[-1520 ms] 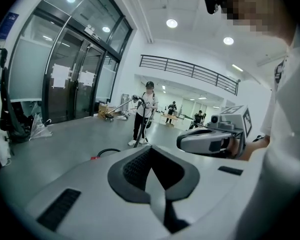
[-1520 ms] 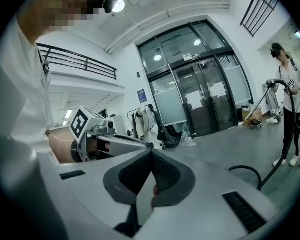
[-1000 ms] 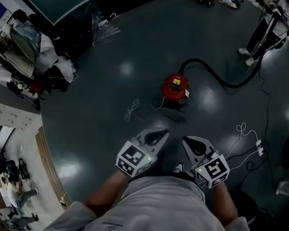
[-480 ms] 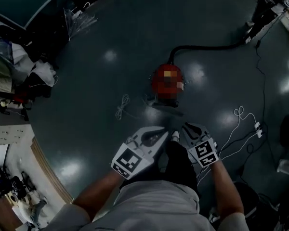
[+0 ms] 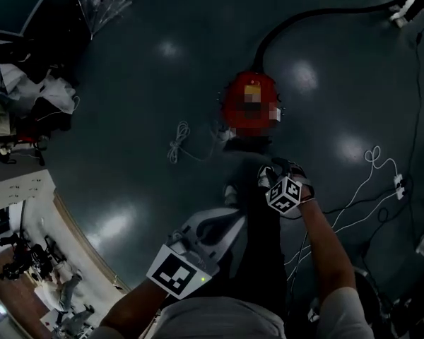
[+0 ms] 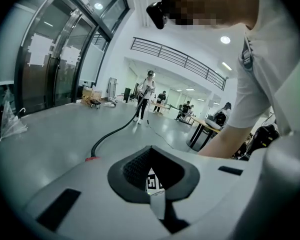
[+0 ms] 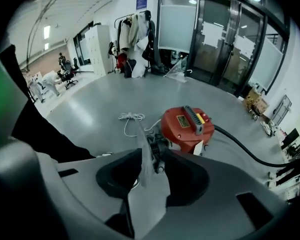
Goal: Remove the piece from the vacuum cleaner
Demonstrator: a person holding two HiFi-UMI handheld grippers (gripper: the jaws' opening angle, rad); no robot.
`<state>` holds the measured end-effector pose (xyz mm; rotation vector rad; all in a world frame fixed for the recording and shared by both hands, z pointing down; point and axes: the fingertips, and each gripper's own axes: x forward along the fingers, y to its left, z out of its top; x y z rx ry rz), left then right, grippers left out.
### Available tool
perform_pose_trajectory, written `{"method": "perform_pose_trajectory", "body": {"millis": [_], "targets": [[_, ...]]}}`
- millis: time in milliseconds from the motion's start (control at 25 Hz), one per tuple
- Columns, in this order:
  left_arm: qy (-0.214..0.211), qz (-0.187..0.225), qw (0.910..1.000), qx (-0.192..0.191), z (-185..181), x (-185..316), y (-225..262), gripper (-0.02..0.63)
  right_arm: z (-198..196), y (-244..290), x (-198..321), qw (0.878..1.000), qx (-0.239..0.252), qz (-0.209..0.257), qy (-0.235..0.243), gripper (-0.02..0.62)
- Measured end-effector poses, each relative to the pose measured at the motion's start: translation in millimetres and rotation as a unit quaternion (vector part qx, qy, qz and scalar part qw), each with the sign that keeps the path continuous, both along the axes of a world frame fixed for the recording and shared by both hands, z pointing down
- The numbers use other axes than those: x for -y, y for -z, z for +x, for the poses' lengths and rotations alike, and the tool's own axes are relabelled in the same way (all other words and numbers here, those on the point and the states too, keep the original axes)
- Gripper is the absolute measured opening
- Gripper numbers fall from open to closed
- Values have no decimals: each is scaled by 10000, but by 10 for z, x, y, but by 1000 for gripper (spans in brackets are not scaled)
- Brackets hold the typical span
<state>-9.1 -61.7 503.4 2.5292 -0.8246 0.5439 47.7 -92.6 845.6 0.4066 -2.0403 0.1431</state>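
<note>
The red vacuum cleaner point(image 5: 251, 103) stands on the dark floor, with its black hose point(image 5: 304, 16) running off to the upper right. A black fitting point(image 7: 156, 146) sits at its near end. My right gripper point(image 5: 272, 169) reaches out just short of the vacuum; its jaws are opening and aim at that fitting in the right gripper view point(image 7: 152, 169), with nothing between them. The left gripper point(image 5: 230, 217) hangs back by the person's leg, its jaws together. In the left gripper view point(image 6: 157, 196) it looks past the right gripper's marker cube.
A coiled white cable point(image 5: 177, 143) lies left of the vacuum. More white cables and a plug strip point(image 5: 381, 182) lie to the right. A clothes rack point(image 5: 28, 97) stands at the far left. The person's dark trouser leg point(image 5: 258, 246) is between the grippers. People point(image 6: 149, 96) stand far off.
The right gripper has gone forward to just short of the vacuum. The left gripper has dropped back toward the body. The vacuum now sits higher and closer in the head view.
</note>
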Motion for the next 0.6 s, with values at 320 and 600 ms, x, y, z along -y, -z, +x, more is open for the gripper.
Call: {"method": "perform_pose_trajectory", "body": {"millis": [320,600], "targets": [[925,-750,9923,-333,-44,42,-644,5,-191,-1224,71,9974,-430,-212,542,160],[414,-947,9946,53,-78,-90,-975,5,-236,-1690,53,9927,-861,-46,843,161]]}}
